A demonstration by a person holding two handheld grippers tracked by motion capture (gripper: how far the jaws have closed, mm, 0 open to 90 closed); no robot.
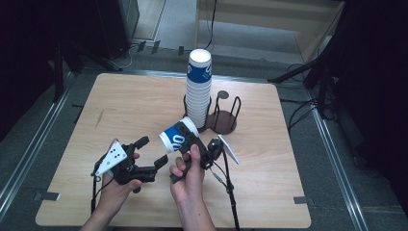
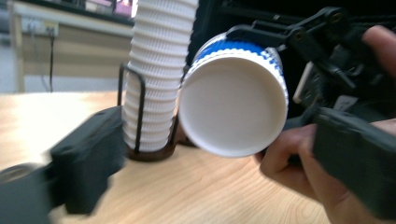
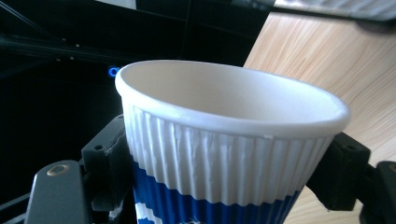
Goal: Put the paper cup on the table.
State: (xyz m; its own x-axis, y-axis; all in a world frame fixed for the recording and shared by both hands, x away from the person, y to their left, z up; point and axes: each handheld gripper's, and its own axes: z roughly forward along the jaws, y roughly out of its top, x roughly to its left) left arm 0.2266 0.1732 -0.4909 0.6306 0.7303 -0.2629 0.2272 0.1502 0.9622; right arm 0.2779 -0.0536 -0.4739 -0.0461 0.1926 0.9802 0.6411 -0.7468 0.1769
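Paper cup [image 1: 177, 136] gripped sideways in right tongs [image 1: 195, 144]; left tongs [image 1: 149, 159] open, empty. Next: likely placement on worktop [image 1: 269, 183].

A ribbed paper cup [image 1: 179, 136], white at the rim with a blue band and white lettering, lies tipped on its side above the worktop [image 1: 120, 106], its empty white mouth facing left. It is clamped in the right hand-held gripper [image 1: 195, 144], just in front of the tall stack of matching cups [image 1: 198, 89].
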